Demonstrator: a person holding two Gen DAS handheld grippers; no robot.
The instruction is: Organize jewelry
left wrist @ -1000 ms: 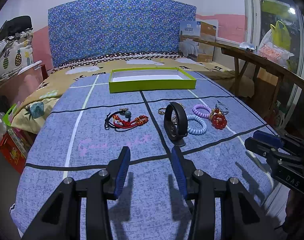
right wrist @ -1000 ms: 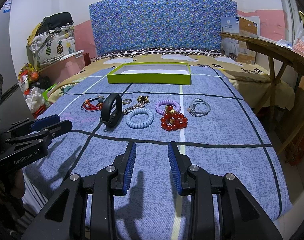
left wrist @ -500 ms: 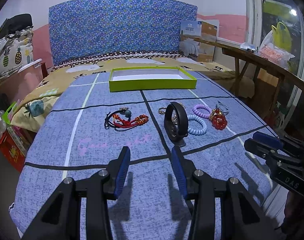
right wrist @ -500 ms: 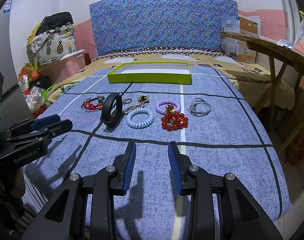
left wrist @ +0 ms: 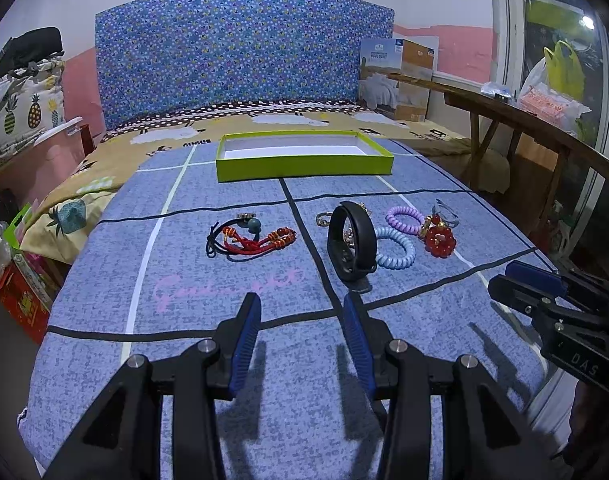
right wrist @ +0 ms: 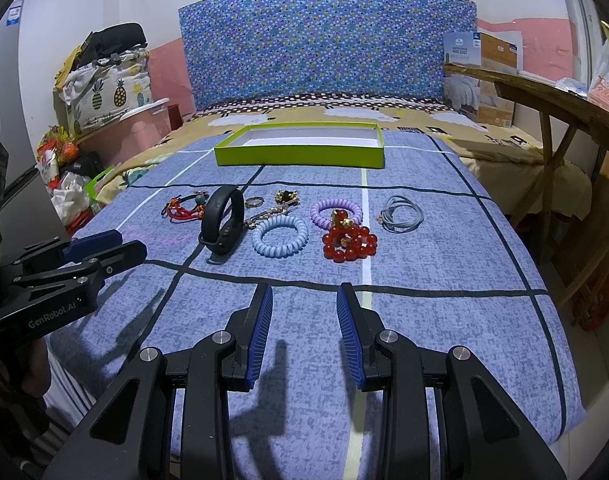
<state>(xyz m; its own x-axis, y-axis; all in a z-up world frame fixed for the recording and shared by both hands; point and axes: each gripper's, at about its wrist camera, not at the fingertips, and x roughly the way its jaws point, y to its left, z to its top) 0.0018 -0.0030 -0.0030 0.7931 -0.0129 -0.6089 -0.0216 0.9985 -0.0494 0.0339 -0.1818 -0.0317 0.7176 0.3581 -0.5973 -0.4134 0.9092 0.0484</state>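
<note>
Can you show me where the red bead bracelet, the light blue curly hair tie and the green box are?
Red bead bracelet (right wrist: 349, 243): right wrist view, on its middle beads.
Light blue spiral hair tie (right wrist: 280, 236): right wrist view, on its near coil.
Shallow green cardboard box (right wrist: 299, 156): right wrist view, on its front wall.

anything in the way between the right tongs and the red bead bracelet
Nothing visible. The right tongs are open with only bare blue sheet ahead of them up to the red bead bracelet. The purple coil lies just beyond it, not in the path.
</note>
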